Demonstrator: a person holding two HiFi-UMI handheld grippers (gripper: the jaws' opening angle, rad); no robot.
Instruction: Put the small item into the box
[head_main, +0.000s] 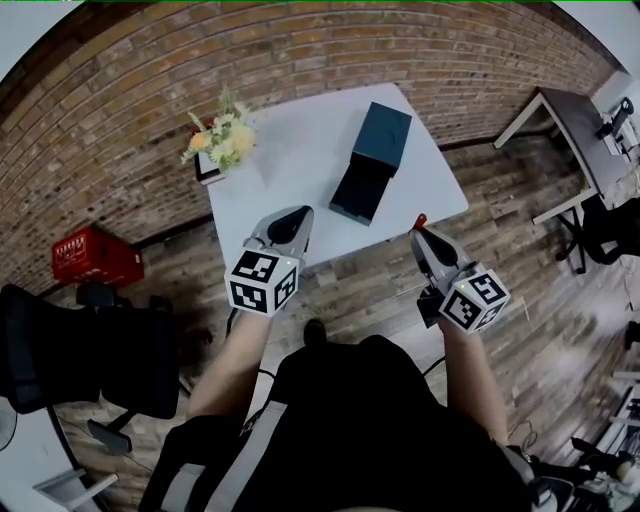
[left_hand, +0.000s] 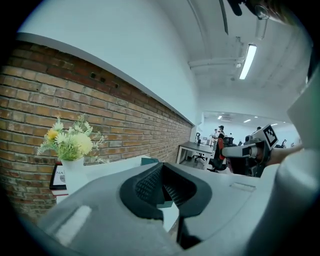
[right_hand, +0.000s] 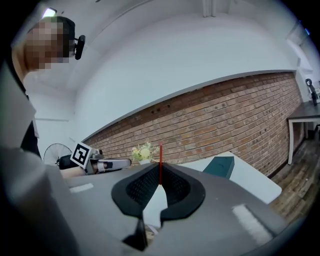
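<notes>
1. Head view: your left gripper (head_main: 299, 214) hovers over the near edge of the white table (head_main: 290, 150), with its jaws pressed together and nothing between them. Your right gripper (head_main: 420, 233) is off the table's near right corner. A thin red stick (head_main: 421, 220), the small item, pokes out of its tip. The dark teal box (head_main: 372, 160) lies on the table, far of both grippers and between them. A vase of flowers (head_main: 222, 138) stands at the far left corner.
2. Left gripper view: the ribbed pads (left_hand: 150, 182) meet at the tip and hold nothing. A sliver of the box shows just behind them. The flowers are at the left by the brick wall (left_hand: 125, 120), and your right gripper is out at the right.
3. Right gripper view: the jaws pinch the red stick, which stands upright above them. The box lies to the right on the table, well apart from the stick.
</notes>
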